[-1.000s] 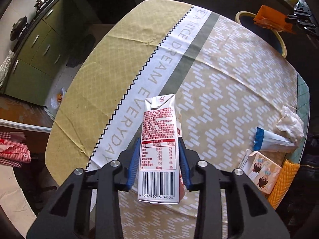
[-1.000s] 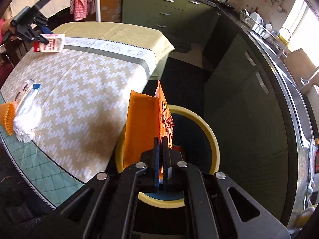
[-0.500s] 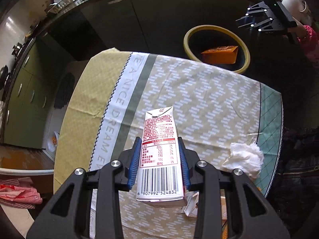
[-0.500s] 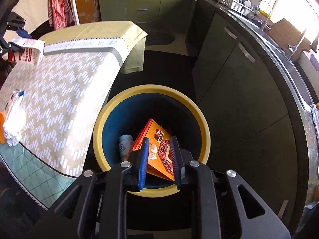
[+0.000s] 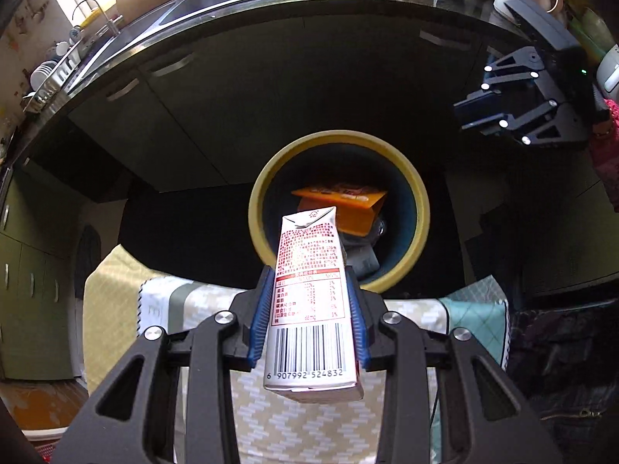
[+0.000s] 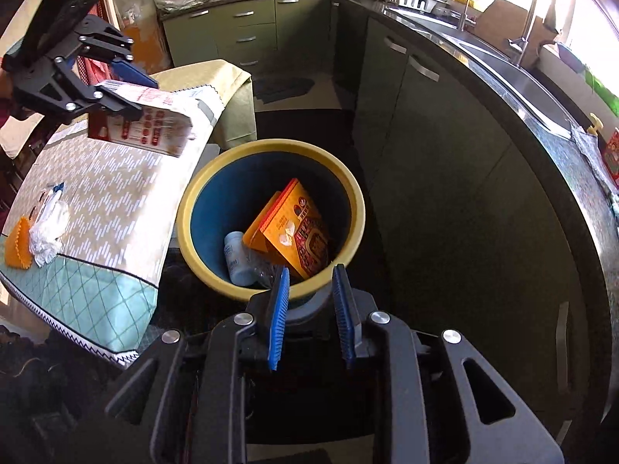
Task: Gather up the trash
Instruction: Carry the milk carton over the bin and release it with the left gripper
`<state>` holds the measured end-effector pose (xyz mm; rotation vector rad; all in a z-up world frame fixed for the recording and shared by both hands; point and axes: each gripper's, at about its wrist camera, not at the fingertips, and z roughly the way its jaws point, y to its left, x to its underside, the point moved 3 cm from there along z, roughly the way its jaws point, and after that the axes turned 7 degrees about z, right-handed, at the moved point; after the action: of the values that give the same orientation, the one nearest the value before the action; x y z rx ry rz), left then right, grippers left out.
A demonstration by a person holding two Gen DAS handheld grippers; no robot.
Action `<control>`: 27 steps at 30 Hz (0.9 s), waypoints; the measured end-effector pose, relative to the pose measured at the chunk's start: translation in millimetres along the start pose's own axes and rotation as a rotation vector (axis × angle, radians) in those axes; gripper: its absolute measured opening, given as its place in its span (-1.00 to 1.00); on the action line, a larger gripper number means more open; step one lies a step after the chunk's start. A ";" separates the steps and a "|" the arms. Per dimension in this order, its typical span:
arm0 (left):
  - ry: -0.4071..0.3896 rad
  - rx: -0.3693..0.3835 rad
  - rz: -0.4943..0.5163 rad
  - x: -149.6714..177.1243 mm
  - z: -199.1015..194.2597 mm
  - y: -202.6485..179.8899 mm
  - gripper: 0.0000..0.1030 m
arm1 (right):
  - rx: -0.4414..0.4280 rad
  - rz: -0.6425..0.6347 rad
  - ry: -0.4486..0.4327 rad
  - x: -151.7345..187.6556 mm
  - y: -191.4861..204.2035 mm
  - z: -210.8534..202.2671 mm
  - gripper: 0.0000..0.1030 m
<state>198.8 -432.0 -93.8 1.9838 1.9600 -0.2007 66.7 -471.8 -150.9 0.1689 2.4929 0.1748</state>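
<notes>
Left gripper (image 5: 311,321) grasps milk carton (image 5: 309,309) above table edge (image 6: 127,201); right gripper (image 6: 309,309) released, empty. Next: carry carton over bin (image 5: 419,208), release.

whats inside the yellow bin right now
Inside the yellow bin lie an orange box, a pale bottle beside it, and some clear crumpled plastic. The box covers much of the bottom, so anything beneath it is hidden.

milk carton (image 5: 309,309) barcode reading 6 907992 524832, other print unreadable
</notes>
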 end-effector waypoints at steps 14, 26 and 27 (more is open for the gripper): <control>0.065 -0.052 0.000 -48.1 54.2 -21.0 0.26 | -0.009 0.026 0.010 24.3 -14.7 -11.1 -0.54; 0.104 -0.159 -0.208 125.4 -89.9 -37.8 0.44 | -0.195 -0.215 0.025 4.3 94.1 -13.5 -0.33; 0.126 -0.157 -0.249 148.1 -95.9 -40.9 0.44 | -0.223 -0.258 0.028 2.8 112.6 -14.1 -0.32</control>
<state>150.4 -260.7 -60.2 1.6898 2.2264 0.0184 65.0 -361.9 -122.7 -0.2481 2.4726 0.3454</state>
